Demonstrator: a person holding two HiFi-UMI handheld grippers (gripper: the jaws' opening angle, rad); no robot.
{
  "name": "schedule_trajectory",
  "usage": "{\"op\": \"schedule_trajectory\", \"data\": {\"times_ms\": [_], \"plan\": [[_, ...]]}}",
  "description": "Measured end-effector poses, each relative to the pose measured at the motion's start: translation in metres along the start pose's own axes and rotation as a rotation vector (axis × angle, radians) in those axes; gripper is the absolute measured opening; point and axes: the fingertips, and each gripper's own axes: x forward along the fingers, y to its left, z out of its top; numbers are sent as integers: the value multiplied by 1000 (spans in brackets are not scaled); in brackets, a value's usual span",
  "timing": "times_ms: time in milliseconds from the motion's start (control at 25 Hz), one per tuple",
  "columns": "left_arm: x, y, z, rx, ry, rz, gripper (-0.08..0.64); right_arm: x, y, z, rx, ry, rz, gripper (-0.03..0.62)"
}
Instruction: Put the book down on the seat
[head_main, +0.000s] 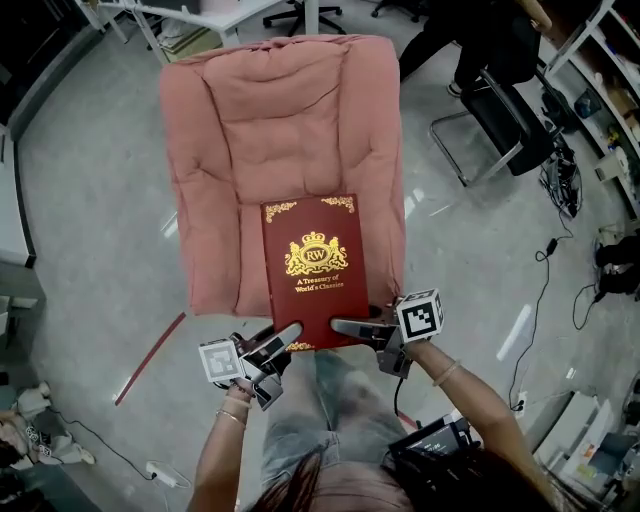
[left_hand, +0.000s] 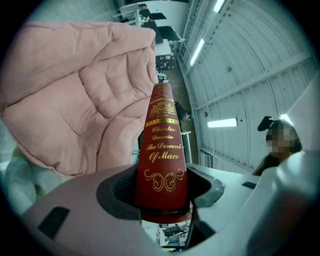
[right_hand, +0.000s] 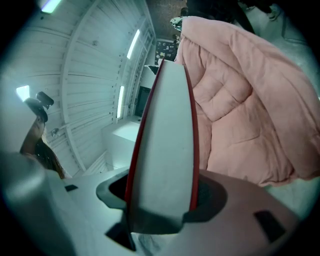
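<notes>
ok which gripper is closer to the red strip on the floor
Left. The left gripper, clamped on the book, sits right of the red strip; the right gripper grips the book's other near corner, farther right.

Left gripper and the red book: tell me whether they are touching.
Touching. The left gripper view shows the left gripper with its fingers closed on the red book, pressing its covers on either side of the spine.

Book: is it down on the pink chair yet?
Not let go yet. Done: the red book is lifted and over the pink seat. In hand: the left gripper clamps its spine side, the right gripper its page side. Left: lower it flat and open both jaws.
</notes>
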Motion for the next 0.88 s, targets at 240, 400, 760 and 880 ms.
{"op": "schedule_trajectory", "data": {"times_ms": [240, 400, 760, 880], "plan": [[-3, 30, 1, -50, -3, 11, 241, 9, -25, -4, 33, -8, -18, 282], [-8, 50, 7, -84, -1, 22, 241, 22, -42, -6, 58, -11, -24, 281], [-11, 88, 12, -140, -3, 36, 241, 36, -78, -10, 110, -12, -41, 282], [-11, 97, 10, -158, -5, 43, 241, 37, -86, -13, 125, -14, -42, 282]]}}
